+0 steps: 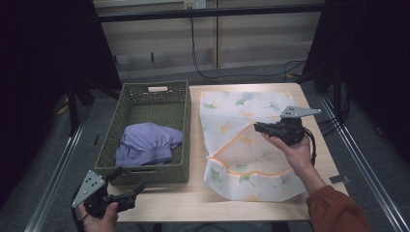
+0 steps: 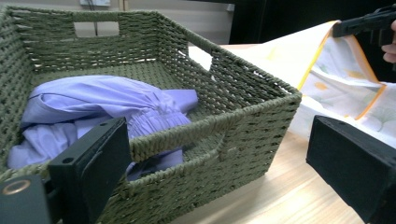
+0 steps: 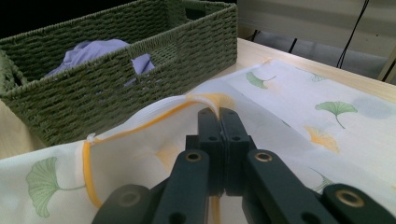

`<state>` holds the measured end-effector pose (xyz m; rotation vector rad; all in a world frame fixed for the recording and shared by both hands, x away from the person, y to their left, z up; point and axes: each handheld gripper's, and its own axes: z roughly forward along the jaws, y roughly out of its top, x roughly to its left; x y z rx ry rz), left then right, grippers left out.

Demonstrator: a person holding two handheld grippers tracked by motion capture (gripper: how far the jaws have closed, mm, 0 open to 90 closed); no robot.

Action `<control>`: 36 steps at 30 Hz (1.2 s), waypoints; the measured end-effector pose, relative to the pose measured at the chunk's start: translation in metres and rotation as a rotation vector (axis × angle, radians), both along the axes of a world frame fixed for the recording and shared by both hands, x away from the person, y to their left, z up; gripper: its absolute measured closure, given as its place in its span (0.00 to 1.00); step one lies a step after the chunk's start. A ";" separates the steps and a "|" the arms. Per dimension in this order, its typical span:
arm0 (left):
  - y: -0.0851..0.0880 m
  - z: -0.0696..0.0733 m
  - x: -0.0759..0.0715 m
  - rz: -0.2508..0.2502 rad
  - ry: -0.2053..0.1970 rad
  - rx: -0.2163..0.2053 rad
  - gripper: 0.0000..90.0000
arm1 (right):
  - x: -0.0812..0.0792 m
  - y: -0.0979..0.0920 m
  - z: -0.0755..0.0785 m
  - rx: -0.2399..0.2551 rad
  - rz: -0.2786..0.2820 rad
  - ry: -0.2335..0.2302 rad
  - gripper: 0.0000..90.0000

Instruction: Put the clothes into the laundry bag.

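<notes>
At the near left corner of the table (image 1: 193,203), the left gripper (image 1: 126,189) sits low in the person's hand, its 2 jaws spread wide with nothing between them. In the left gripper view they frame the near right corner of the basket (image 2: 243,126).

Just beyond it, the green woven basket stands on the left half of the table. A purple cloth (image 1: 147,142) lies crumpled inside, toward the near end.

To the right of the basket, a white bag (image 1: 241,145) printed with green and yellow leaves lies flat on the table, reaching from the near edge almost to the far one. An orange trim (image 1: 232,166) runs around its opening.

Over the middle of the bag, the right gripper (image 1: 259,127) points left. Its jaws are pressed together on the trimmed edge of the opening, and that edge is lifted clear of the layer beneath. In the right gripper view the pinched fold (image 3: 212,100) sits at the jaw tips.
</notes>
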<state>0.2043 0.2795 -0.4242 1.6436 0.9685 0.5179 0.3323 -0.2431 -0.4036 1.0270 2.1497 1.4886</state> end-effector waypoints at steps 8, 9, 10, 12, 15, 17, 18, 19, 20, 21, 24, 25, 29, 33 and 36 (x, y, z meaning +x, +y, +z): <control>-0.002 0.006 0.003 0.006 -0.006 0.014 0.10 | 0.005 0.001 0.006 0.027 -0.004 -0.017 1.00; -0.002 0.006 0.003 0.006 -0.006 0.014 0.11 | 0.005 0.001 0.006 0.027 -0.006 -0.016 1.00; -0.002 0.008 0.005 0.002 -0.007 0.018 0.11 | 0.005 0.001 0.006 0.027 -0.006 -0.016 1.00; -0.004 0.011 0.009 -0.008 0.000 0.044 0.14 | 0.007 0.001 0.007 0.033 -0.005 -0.023 1.00; -0.006 0.015 0.017 -0.024 0.020 0.058 0.15 | 0.007 0.001 0.006 0.031 -0.003 -0.022 1.00; -0.007 0.018 0.023 -0.033 0.039 0.074 0.16 | 0.007 0.002 0.006 0.022 -0.004 -0.021 1.00; -0.007 0.020 0.026 -0.034 0.050 0.088 0.16 | 0.007 0.003 0.005 0.021 -0.001 -0.019 1.00; -0.007 0.021 0.029 -0.033 0.056 0.086 0.16 | 0.007 0.004 0.004 0.018 0.000 -0.020 1.00; -0.006 0.024 0.034 -0.038 0.063 0.098 0.17 | 0.006 0.005 0.003 0.011 0.004 -0.014 1.00; -0.006 0.024 0.034 -0.038 0.063 0.098 0.17 | 0.006 0.005 0.002 0.008 0.004 -0.013 1.00; -0.005 0.031 0.046 -0.030 0.079 0.115 0.21 | 0.006 0.004 0.002 0.006 0.004 -0.011 1.00; -0.005 0.031 0.046 -0.030 0.079 0.115 0.23 | 0.006 0.004 0.002 0.009 0.003 -0.010 1.00; -0.005 0.036 0.057 -0.034 0.100 0.132 0.25 | 0.006 0.003 0.002 0.012 0.004 -0.009 1.00; -0.005 0.040 0.067 -0.041 0.108 0.147 0.27 | 0.006 0.003 0.002 0.012 0.004 -0.006 1.00; -0.005 0.042 0.072 -0.029 0.119 0.143 0.24 | 0.006 0.003 0.002 0.011 0.007 -0.007 1.00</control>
